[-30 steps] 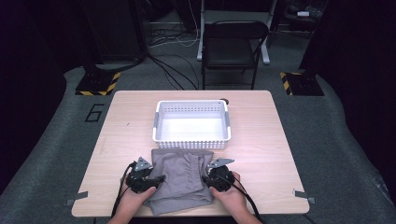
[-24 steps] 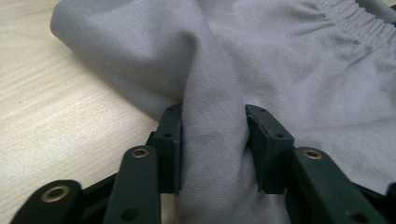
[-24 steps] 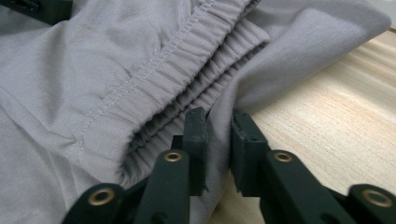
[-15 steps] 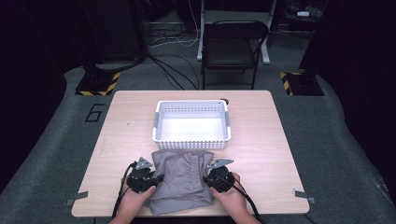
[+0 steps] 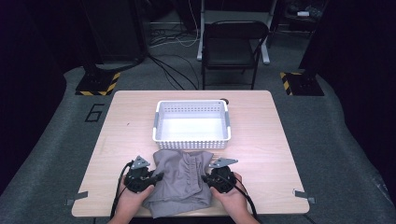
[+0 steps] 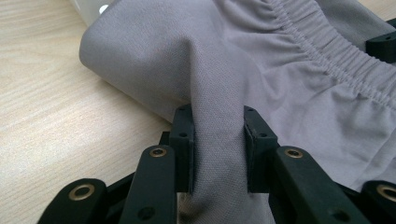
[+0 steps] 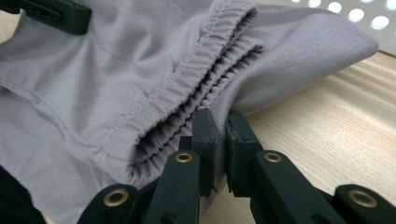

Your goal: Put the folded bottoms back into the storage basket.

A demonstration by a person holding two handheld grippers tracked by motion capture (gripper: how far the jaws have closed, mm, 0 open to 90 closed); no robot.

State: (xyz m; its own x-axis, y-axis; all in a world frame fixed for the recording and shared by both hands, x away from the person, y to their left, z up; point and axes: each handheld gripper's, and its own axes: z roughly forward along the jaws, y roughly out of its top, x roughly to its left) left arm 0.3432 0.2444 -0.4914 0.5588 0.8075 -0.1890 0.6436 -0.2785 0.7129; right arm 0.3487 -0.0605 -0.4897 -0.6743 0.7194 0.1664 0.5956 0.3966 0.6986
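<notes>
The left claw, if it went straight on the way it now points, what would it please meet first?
Probably more of the grey garment that the left claw already pinches, then the other claw at the far edge; depth is unclear.

High view overhead, facing forward; both gripper views close, sharing grey cloth (image 5: 180, 179).

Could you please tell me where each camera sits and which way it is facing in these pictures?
High view: above the person's side, looking forward and down on the table, white basket; both hands, hand-held grippers.
Left gripper view: on the left hand-held gripper, along jaws pinching the grey garment.
Right gripper view: on the right hand-held gripper, jaws clamping its edge.
All share the garment.
</notes>
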